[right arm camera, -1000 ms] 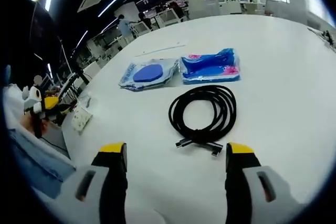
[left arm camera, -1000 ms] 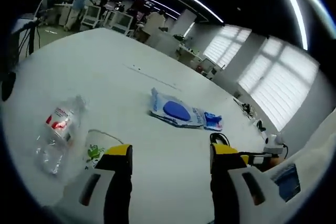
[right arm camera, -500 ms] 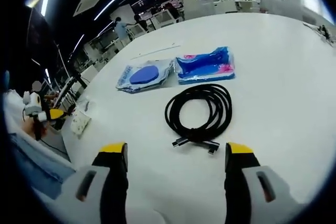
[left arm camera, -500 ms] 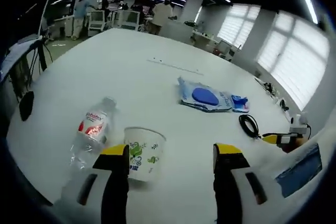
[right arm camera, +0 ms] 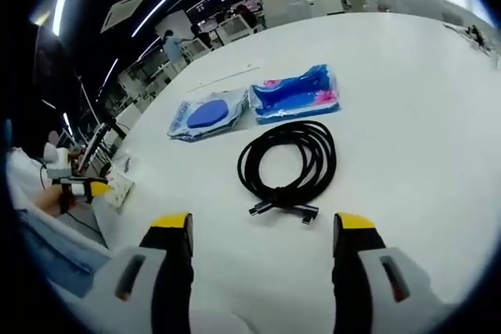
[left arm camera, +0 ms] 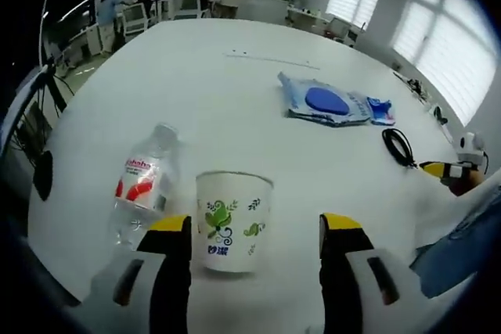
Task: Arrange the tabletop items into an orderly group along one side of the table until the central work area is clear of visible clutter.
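Note:
In the left gripper view my left gripper [left arm camera: 257,228] is open, its jaws on either side of an upright white paper cup [left arm camera: 232,220] with a green leaf print. A clear water bottle [left arm camera: 144,185] with a red label lies on its side just left of the cup. Farther off lie a pouch with a blue disc [left arm camera: 323,104] and a coiled black cable [left arm camera: 399,147]. In the right gripper view my right gripper [right arm camera: 262,228] is open above the table, just short of the coiled black cable [right arm camera: 288,163]. Beyond it lie the blue-disc pouch [right arm camera: 206,115] and a blue and pink packet [right arm camera: 297,93].
The white table [left arm camera: 196,91] stretches far back, with a thin pen-like strip [left arm camera: 262,59] near the middle. The other gripper [left arm camera: 450,168] and a sleeve enter at right. Desks, chairs and people stand beyond the far edge. A dark object [left arm camera: 43,175] hangs off the left edge.
The left gripper view has swung down and toward the cup, which now stands between the jaws; earlier it was at the left jaw. The right gripper view has crept slightly closer to the cable.

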The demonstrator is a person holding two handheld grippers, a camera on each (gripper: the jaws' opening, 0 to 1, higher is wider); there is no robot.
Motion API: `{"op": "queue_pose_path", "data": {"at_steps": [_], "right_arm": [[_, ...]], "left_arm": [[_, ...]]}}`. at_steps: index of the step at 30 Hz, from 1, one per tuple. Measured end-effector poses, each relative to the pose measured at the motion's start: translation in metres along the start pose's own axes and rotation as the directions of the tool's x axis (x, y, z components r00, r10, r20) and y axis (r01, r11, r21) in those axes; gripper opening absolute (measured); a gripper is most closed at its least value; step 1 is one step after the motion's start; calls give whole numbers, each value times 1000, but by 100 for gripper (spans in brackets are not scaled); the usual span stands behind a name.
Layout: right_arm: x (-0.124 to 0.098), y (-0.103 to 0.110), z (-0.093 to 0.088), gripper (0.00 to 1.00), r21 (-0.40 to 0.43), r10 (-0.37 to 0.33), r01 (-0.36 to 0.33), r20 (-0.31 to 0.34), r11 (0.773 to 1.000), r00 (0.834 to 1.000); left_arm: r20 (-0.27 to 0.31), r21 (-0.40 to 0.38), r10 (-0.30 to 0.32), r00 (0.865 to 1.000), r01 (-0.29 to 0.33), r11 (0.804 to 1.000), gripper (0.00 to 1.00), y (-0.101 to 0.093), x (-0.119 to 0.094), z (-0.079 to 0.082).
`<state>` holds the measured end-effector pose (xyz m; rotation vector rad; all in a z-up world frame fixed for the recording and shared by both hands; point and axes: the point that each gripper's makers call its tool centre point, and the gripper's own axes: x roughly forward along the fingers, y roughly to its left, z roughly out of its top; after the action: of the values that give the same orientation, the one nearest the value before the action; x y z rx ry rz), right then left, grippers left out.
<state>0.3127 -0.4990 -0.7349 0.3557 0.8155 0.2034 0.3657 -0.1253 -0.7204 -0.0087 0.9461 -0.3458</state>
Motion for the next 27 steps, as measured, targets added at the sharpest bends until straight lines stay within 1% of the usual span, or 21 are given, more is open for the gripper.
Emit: {"op": "queue_pose_path", "data": {"at_steps": [4,7,10,13,15,16,18,20,24,27], "right_arm": [[0,0,0,72,8,-2,2,2,1000,1000],[0,-1,2,72,23,-7,7,11,1000,1000],[1,-2,1,71,33,-7,7,12,999,1000],[1,-1,1,71,37,-5,4,13,999,1000],[1,-1,1,70,37,-4,4,16,999,1000],[1,-1,2,70,38,-4,4,17,999,1000],[1,-1,2,70,39,-5,4,18,999,1000],[0,-2,2,70,42,-6,5,20,999,1000],[-1,-2,1,70,45,-5,4,19,999,1000],[-1,-1,1,70,44,0,-1,17,999,1000]], "left_arm": [[3,-19,2,1000,-2,1000,62,3,2,0],[-16,14,21,1000,-21,1000,58,8,5,-4],[-32,22,29,999,-28,999,57,11,8,-8],[-45,32,38,998,-37,999,50,15,11,-11],[-59,49,41,997,-38,998,40,15,12,-14],[-63,53,39,997,-35,998,41,15,13,-15],[-42,29,40,998,-39,999,38,14,13,-12],[-11,9,27,1000,-27,1000,37,10,12,-7],[22,15,22,1000,-22,1000,36,2,5,0],[59,31,19,998,-21,999,36,-3,1,8]]}}
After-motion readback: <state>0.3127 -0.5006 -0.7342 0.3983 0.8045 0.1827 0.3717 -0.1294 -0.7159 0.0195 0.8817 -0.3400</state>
